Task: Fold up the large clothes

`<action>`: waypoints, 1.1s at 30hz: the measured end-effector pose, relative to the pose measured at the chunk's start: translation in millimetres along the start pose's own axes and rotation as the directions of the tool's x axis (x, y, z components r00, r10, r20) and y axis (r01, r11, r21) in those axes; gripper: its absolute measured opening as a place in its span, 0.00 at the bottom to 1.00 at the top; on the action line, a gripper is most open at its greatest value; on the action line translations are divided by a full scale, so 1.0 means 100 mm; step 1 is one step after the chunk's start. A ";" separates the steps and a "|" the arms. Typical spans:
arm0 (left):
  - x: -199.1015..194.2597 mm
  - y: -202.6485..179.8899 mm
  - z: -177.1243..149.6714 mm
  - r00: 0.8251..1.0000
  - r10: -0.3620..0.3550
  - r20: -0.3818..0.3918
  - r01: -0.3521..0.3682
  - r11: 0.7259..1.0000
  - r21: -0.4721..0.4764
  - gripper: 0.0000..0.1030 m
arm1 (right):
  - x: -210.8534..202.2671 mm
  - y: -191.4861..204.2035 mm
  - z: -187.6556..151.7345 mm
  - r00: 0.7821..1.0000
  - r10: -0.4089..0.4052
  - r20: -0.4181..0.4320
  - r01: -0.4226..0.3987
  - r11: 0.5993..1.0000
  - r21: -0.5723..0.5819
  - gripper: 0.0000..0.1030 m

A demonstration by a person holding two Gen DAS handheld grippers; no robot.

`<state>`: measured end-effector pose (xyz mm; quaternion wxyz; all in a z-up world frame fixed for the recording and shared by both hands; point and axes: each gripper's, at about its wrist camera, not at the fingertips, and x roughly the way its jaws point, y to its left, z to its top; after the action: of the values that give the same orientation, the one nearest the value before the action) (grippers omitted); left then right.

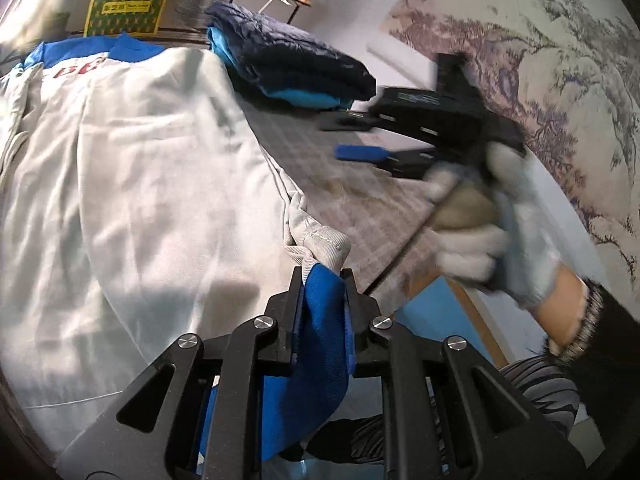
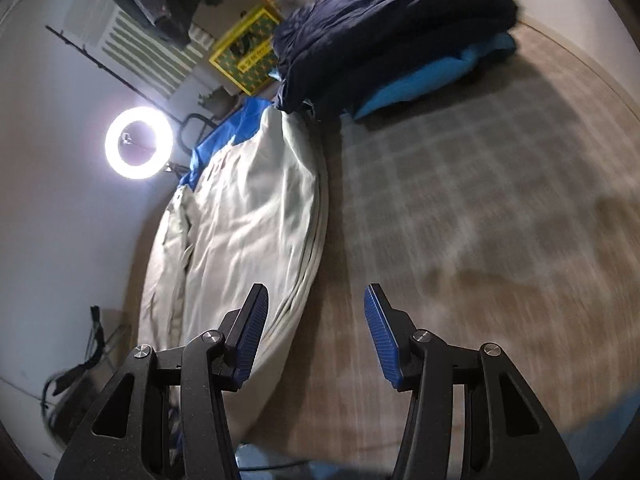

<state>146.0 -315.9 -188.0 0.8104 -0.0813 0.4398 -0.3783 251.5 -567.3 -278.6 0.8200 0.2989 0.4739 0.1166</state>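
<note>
My left gripper [image 1: 320, 280] has its jaws clamped on the blue cuff [image 1: 320, 320] of the pale grey garment [image 1: 140, 180], which lies spread along the surface [image 2: 480, 220]. My right gripper [image 2: 316, 336] hovers beside the garment's edge, jaws half apart, gripping nothing. Folded dark clothes [image 2: 392, 28] sit at the far edge.

The left wrist camera is sitting just behind the left gripper [image 1: 322, 276], looking down at a slant over the pale garment [image 1: 132, 168], with the folded dark pile [image 1: 288, 64] lying toward one o'clock and the right gripper [image 1: 356, 140] showing at two o'clock. The right wrist camera is looking past the right gripper [image 2: 316, 300] at the checked tablecloth [image 2: 460, 200]. Both views are sharing garment, pile and cloth (each very near its own fingers).
</note>
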 end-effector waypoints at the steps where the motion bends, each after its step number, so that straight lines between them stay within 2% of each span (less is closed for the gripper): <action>1: -0.03 0.01 0.00 1.000 -0.007 0.008 0.007 1.000 -0.002 0.13 | 0.11 0.02 0.09 1.000 -0.003 -0.007 0.003 1.000 0.005 0.49; 6: -0.16 0.12 -0.01 0.999 -0.026 0.043 0.028 0.998 -0.052 0.13 | 0.66 0.07 0.48 0.999 -0.026 -0.035 0.027 0.999 0.040 0.49; 12: -0.23 0.25 -0.06 0.997 -0.036 0.064 0.041 0.995 -0.092 0.13 | 1.14 0.16 0.74 0.996 -0.064 -0.065 0.068 0.997 0.048 0.48; 13: -0.26 0.29 -0.07 0.997 -0.033 0.072 0.040 0.994 -0.105 0.13 | 1.23 0.20 0.76 0.994 -0.086 -0.072 0.089 0.995 0.037 0.45; 15: -0.30 0.33 -0.08 0.996 -0.026 0.081 0.035 0.992 -0.119 0.12 | 1.32 0.29 0.79 0.991 -0.110 -0.080 0.112 0.994 0.020 0.13; 16: -0.33 0.36 -0.08 0.996 -0.021 0.089 0.032 0.991 -0.130 0.12 | 1.36 0.34 0.80 0.989 -0.123 -0.084 0.124 0.992 0.009 0.09; 18: -0.38 0.42 -0.10 0.995 -0.016 0.102 0.032 0.987 -0.157 0.12 | 1.40 0.49 0.81 0.983 -0.164 -0.077 0.162 0.986 -0.041 0.07; 24: -0.52 0.60 -0.23 0.992 -0.008 0.128 0.038 0.971 -0.235 0.12 | 1.37 0.95 0.81 0.956 -0.292 -0.023 0.283 0.943 -0.175 0.05; 27: -0.62 0.70 -0.30 0.990 -0.005 0.143 0.046 0.957 -0.285 0.11 | 1.35 1.28 0.78 0.937 -0.350 0.024 0.343 0.901 -0.266 0.05; 33: -0.86 0.92 -0.44 0.984 0.026 0.176 0.039 0.935 -0.352 0.11 | 1.52 1.97 0.65 0.918 -0.388 0.077 0.384 0.827 -0.410 0.05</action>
<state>133.6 -183.7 -201.6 0.8171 -0.2608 0.4266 -0.2868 404.6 -363.4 -243.2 0.8689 0.0143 0.4923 0.0485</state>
